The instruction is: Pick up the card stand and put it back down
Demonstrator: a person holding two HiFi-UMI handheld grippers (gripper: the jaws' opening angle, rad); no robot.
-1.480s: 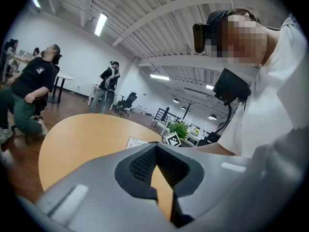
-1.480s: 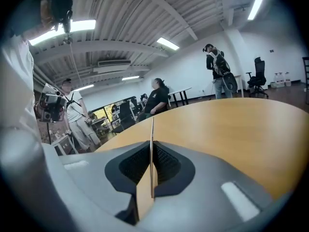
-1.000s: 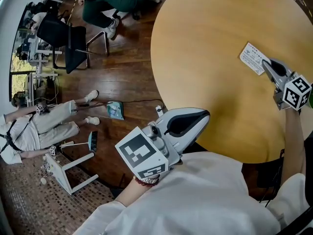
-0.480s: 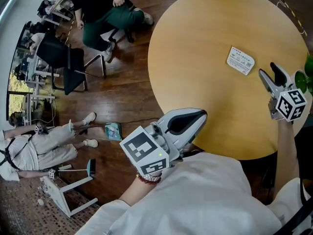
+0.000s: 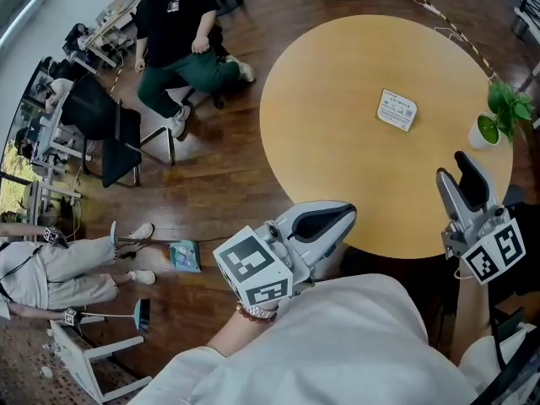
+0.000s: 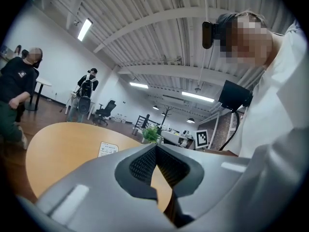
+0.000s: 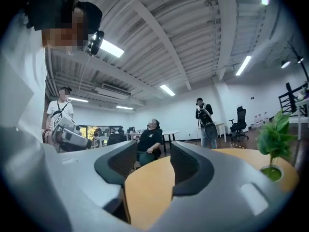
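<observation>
Counter [image 5: 337,99] edge risk: right hand-held gripper [image 5: 453,168], jaws apart, empty, having just narrowed, hangs near the potted plant [image 5: 498,116] and could tip it; left hand-held gripper [image 5: 344,215] is closed, card stand [image 5: 396,110] well clear.

Pretty bright and even all round. The ceiling strip lights [image 7: 112,48] blow out a bit in both gripper views, the fisheye bends everything near the edges, and corners go black. On the worktop [image 5: 337,142], shadows are soft.

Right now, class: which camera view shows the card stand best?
The head view: the card stand shows whole, from above. The left gripper view has it small and distant; the right gripper view misses it.
</observation>
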